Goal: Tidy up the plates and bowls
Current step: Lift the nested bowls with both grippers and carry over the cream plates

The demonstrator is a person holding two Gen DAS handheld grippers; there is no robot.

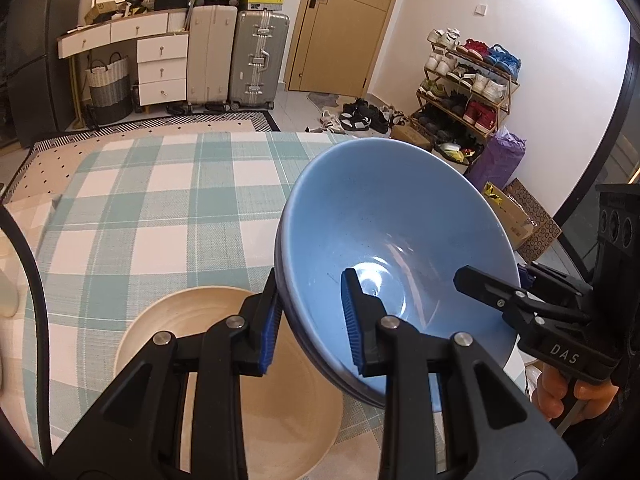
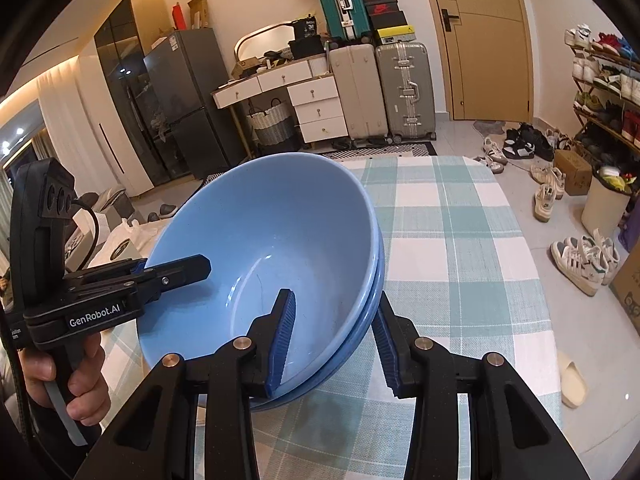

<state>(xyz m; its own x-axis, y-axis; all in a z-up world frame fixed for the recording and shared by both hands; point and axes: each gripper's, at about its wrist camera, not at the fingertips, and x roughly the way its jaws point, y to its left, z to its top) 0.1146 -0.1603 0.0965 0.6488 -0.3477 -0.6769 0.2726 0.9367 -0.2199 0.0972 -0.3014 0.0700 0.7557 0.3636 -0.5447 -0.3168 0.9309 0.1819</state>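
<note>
Two nested blue bowls (image 1: 392, 216) hang above the checked tablecloth, held from both sides. My left gripper (image 1: 312, 324) is shut on their left rim, one pad inside the bowl and one outside. My right gripper (image 2: 334, 346) is shut on the opposite rim (image 2: 372, 280) in the same way. Each wrist view also shows the other gripper clamped on the far rim: the right gripper (image 1: 492, 280) and the left gripper (image 2: 172, 268). A beige plate (image 1: 192, 308) lies on the cloth below and left of the bowls, partly hidden by my left fingers.
The table (image 1: 140, 200) wears a teal and white checked cloth. Beyond its far edge stand suitcases (image 1: 256, 60), a white drawer unit (image 1: 160, 64) and a door. A shoe rack (image 1: 464, 80) and loose shoes line the right wall. A dark fridge (image 2: 180, 112) stands at left.
</note>
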